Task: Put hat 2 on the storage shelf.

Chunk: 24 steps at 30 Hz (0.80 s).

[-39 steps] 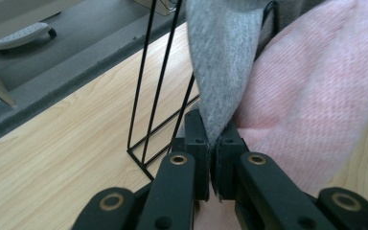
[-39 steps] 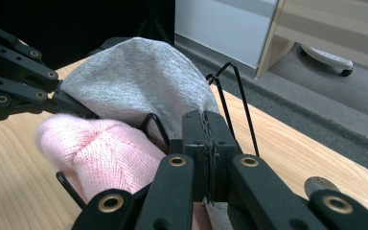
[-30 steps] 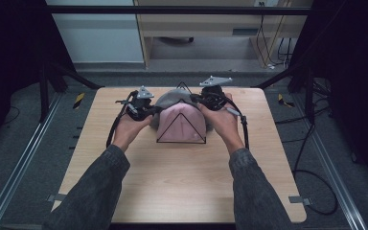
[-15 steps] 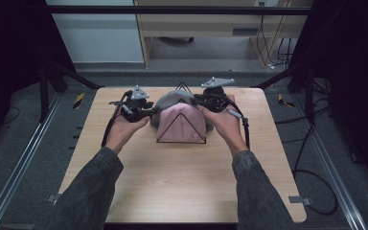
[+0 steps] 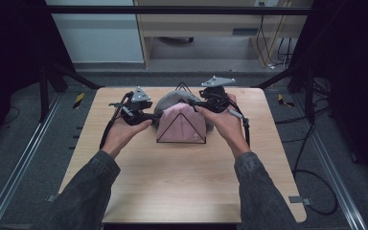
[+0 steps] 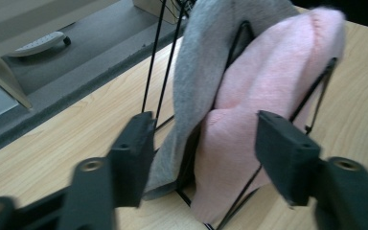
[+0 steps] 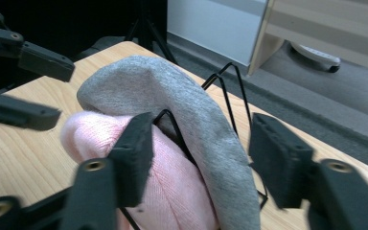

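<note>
A black wire rack (image 5: pixel 181 139) stands at the table's far middle. A pink cloth (image 5: pixel 182 125) drapes its front divider and a grey cloth (image 5: pixel 169 100) the one behind. My left gripper (image 5: pixel 154 115) is at the rack's left side and my right gripper (image 5: pixel 195 102) at its right. Both pairs of jaws have just been opening. In the left gripper view the left gripper (image 6: pixel 201 153) is open, with the edges of the grey cloth (image 6: pixel 199 62) and pink cloth (image 6: pixel 273 91) between its jaws. The right gripper (image 7: pixel 199 153) is open around the grey cloth (image 7: pixel 172 93) and pink cloth (image 7: pixel 165 189).
The wooden table (image 5: pixel 182 187) has bare room in front of the rack and at both sides. A pale cabinet (image 5: pixel 96 28) and a wooden desk (image 5: pixel 196 24) stand on the floor beyond the far edge. Cables (image 5: pixel 316 182) trail at the right.
The left hand has lifted and drawn slightly away from the rack. The right hand has stayed in place. Both cloths still hang on the rack.
</note>
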Each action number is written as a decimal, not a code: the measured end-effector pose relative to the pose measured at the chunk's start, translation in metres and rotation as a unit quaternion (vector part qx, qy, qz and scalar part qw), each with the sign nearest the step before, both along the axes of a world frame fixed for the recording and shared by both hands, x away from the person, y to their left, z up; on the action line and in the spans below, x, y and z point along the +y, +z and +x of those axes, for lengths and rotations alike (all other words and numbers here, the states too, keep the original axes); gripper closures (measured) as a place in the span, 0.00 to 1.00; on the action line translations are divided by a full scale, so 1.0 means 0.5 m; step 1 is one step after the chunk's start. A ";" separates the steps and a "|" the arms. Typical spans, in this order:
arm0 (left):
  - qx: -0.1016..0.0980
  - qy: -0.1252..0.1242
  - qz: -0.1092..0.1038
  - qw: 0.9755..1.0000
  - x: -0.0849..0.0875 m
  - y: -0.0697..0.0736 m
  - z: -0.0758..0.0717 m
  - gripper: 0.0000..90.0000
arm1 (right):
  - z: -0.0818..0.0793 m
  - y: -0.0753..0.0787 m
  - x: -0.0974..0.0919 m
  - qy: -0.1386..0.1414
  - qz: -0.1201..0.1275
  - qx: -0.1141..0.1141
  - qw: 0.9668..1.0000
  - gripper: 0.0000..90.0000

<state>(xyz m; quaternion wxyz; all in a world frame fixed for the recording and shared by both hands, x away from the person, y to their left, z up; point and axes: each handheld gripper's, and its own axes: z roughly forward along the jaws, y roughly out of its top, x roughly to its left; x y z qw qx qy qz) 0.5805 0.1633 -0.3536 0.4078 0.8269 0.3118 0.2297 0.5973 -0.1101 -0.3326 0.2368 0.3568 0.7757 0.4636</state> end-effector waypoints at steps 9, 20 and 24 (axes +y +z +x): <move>0.014 -0.038 0.022 0.999 0.012 0.014 -0.080 0.10 | -0.065 0.004 -0.023 0.005 0.000 0.008 1.000 0.16; 0.036 -0.041 0.054 0.997 0.068 -0.046 -0.170 0.06 | -0.160 -0.029 -0.053 0.026 -0.026 0.013 0.999 0.10; 0.051 -0.041 0.070 0.995 0.088 -0.073 -0.188 0.06 | -0.181 -0.055 -0.066 0.028 -0.039 0.021 0.999 0.10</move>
